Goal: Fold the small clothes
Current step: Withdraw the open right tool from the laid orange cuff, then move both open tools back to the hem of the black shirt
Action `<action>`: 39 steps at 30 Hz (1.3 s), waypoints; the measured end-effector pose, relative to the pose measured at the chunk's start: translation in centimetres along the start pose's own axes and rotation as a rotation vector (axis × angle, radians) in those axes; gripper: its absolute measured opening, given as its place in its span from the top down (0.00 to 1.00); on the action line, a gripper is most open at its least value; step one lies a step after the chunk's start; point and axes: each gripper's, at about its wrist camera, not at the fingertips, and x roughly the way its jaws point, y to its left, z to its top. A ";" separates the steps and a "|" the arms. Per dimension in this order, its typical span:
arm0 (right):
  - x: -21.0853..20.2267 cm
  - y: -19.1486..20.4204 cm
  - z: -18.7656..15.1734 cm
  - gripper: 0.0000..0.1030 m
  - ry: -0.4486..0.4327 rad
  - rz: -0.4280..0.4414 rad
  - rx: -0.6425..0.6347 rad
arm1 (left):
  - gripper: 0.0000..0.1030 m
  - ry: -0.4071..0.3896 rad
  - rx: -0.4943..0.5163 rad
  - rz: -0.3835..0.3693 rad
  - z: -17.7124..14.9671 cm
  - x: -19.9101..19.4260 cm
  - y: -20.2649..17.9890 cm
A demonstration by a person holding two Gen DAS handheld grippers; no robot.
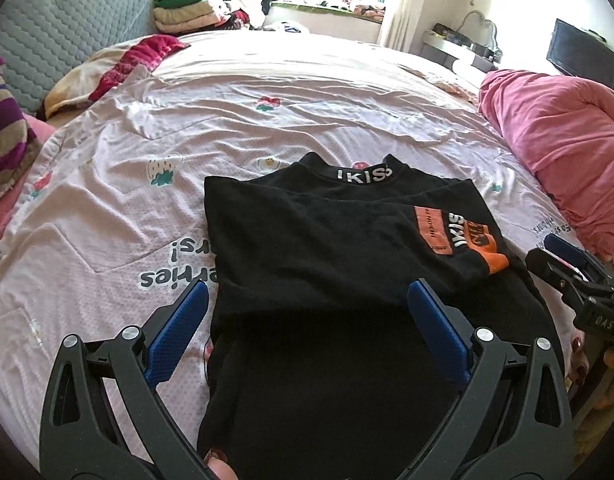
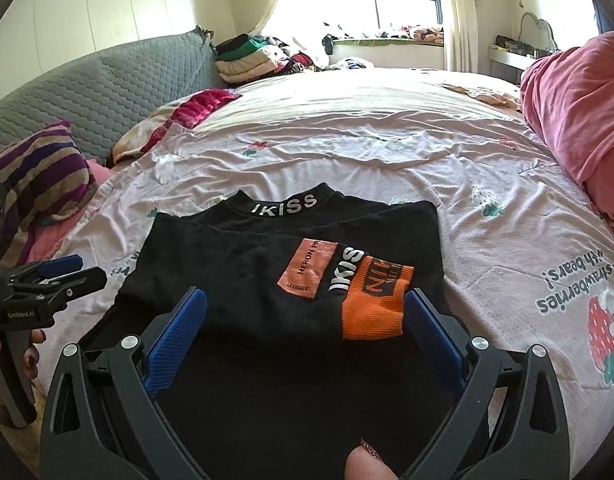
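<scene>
Both wide open and empty: left black two-finger gripper with blue pads and its right twin, poised over near hem of soft black knit top, sleeves folded inward, flat on pale strawberry-print bedspread, likely ready for lengthwise fold

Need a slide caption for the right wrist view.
Open right gripper above a partly folded black shirt on a pink bedspread, left gripper alongside.

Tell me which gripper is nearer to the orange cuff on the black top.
Right. The right gripper is open, with its right-hand finger just beside the orange cuff. The left gripper, also open, is over the left half of the black top, with the cuff off to its right.
</scene>
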 end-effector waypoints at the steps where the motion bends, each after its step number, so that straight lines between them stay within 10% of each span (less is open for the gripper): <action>1: -0.3 -0.1 -0.1 0.05 -0.002 0.002 0.002 | 0.09 -0.001 0.001 0.001 -0.1 -0.2 -0.1; 39: -6.4 -2.2 -4.8 0.05 0.005 -0.012 0.012 | 0.09 -0.078 -0.048 0.046 -6.5 -5.9 0.7</action>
